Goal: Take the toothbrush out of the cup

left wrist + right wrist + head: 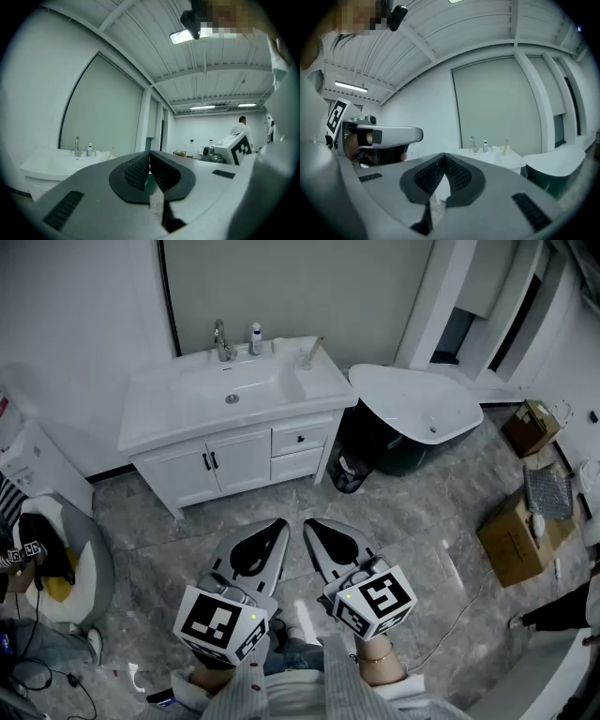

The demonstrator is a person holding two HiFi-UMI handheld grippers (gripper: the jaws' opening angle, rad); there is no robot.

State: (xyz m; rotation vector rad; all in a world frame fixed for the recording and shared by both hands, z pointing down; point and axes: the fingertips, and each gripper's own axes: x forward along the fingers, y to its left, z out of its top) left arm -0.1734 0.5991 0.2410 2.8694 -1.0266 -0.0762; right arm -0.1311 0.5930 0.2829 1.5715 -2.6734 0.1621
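Note:
A cup with a toothbrush (307, 354) stands at the right end of the white vanity top (159, 404), right of the faucet (222, 338) and a small bottle (255, 337). The cup shows small and far in the right gripper view (505, 148) and in the left gripper view (111, 153). Both grippers hang side by side over the grey floor, well short of the vanity and pointing level towards it. My left gripper (281, 522) (150, 155) is shut with nothing in it. My right gripper (307, 523) (444, 157) is shut and empty too.
A white bathtub with a dark outer shell (427, 409) stands right of the vanity, with a black bin (349, 471) between them. Cardboard boxes (514, 542) lie at the right. A white fixture (56, 559) and cables sit at the left. A person (241, 123) stands far off.

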